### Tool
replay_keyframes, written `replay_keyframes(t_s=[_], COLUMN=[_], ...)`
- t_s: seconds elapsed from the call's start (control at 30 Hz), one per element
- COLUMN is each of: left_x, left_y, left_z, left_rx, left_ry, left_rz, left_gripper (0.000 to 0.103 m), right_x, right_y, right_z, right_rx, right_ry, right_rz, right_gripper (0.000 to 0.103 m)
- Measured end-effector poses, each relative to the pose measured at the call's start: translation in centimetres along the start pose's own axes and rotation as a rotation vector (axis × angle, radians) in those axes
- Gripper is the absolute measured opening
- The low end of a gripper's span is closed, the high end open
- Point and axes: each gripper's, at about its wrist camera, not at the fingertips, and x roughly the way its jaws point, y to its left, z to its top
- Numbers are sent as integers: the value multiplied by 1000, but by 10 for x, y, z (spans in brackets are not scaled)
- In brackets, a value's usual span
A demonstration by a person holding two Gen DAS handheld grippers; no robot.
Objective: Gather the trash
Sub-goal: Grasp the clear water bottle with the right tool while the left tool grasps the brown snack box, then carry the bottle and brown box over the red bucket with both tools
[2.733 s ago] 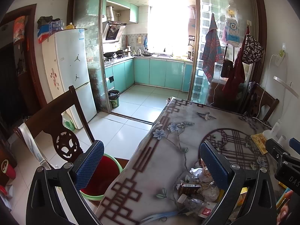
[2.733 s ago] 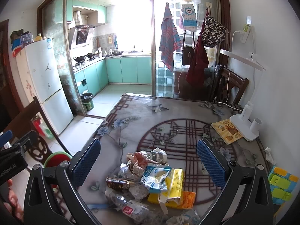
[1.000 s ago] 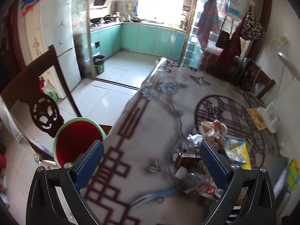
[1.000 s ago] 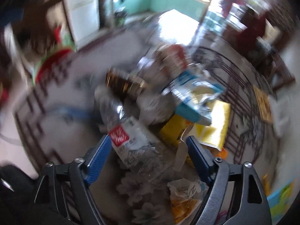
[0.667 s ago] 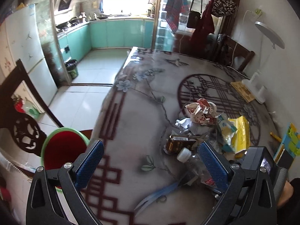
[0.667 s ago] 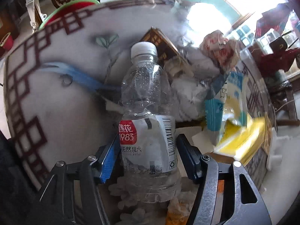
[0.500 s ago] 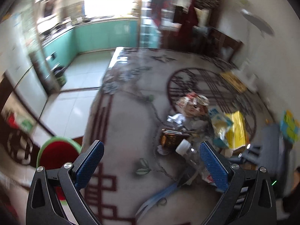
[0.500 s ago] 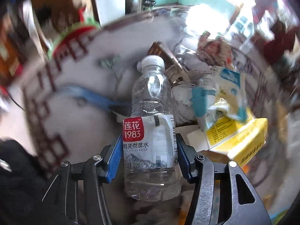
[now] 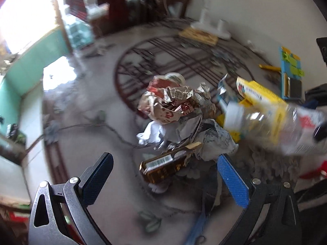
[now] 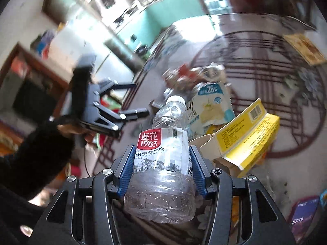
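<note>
Here the right tongs (image 10: 161,164) clamp the bottle (image 10: 163,159), cap pointing forward.

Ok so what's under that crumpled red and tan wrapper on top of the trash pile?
The crumpled wrapper sits on white and grey crumpled paper, with a brown-gold carton lower at the pile's front edge. Anything deeper beneath is covered.

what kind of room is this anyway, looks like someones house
Most likely a home dining area opening onto a kitchen. A patterned dining table holds a pile of household trash, teal kitchen cabinets show through the doorway, and a white fridge stands beside it.
</note>
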Motion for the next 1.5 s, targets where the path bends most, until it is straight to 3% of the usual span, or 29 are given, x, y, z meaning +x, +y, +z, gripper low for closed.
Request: replay_keyframes(t_s=[0.23,0.3,0.37,0.4,0.5,0.7,0.9,1.03,1.1,1.23,1.3,1.33,1.37,1.5], left_x=[54,57,56,56,44,-8,-54,-75,-84,-101,-107,-110,-113,-125], left_y=[1,-2,-2,-1,4,4,33,43,49,59,63,64,66,75], left_z=[4,-2,-8,-10,-22,-55,-94,-110,-117,-128,-131,-133,-135,-143], left_rx=[52,52,14,-5,-104,-303,-549,-626,-663,-709,-714,-717,-722,-737], left_ry=[175,174,160,159,112,-12,-102,-144,-165,-196,-204,-207,-212,-224], left_rz=[-81,-92,-96,-89,-114,-66,-38,-15,-14,-16,0,3,5,42], left_gripper=[101,99,65,56,56,55,55,55,55,55,55,55,55,55], right_x=[-9,-6,-4,-3,2,11,64,104,117,140,150,153,155,146], right_y=[-3,-4,-6,-3,3,19,31,39,43,45,49,52,55,74], right_z=[8,7,8,8,12,17,6,-13,-19,-24,-26,-27,-27,-16], right_rx=[83,91,94,91,77,43,-26,-87,-94,-100,-117,-135,-143,-142], right_ry=[-42,-44,-43,-41,-36,-23,184,298,323,355,364,368,370,312], right_rz=[-32,-35,-35,-35,-31,-34,-134,-218,-244,-296,-319,-338,-339,-301], right_gripper=[51,51,51,51,50,43,44,44,50,74,73,64,63,61])
